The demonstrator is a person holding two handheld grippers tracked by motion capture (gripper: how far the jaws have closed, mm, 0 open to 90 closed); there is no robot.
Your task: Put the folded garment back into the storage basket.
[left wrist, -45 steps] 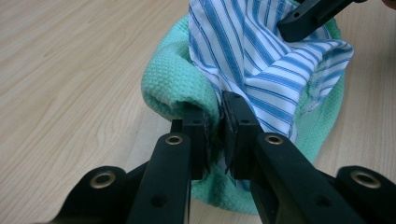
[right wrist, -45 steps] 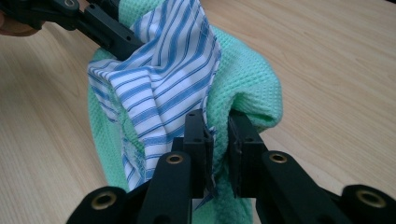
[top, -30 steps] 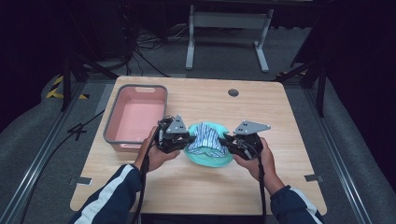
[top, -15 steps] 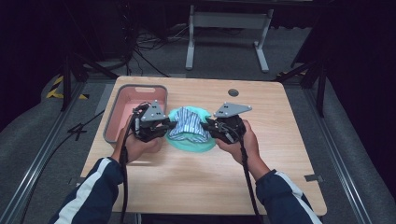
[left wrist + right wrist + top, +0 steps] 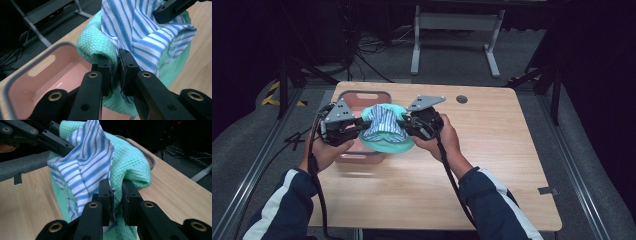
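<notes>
Green waffle-weave towel (image 5: 384,142) and blue-striped white cloth (image 5: 383,125) hang bundled together above the wooden table (image 5: 512,165), partly over the pink bin (image 5: 362,95). Left gripper (image 5: 115,72) is clenched on the bundle's left edge, pinching both fabrics. Right gripper (image 5: 117,195) is clenched on the opposite edge, likewise gripping towel and striped cloth.
</notes>
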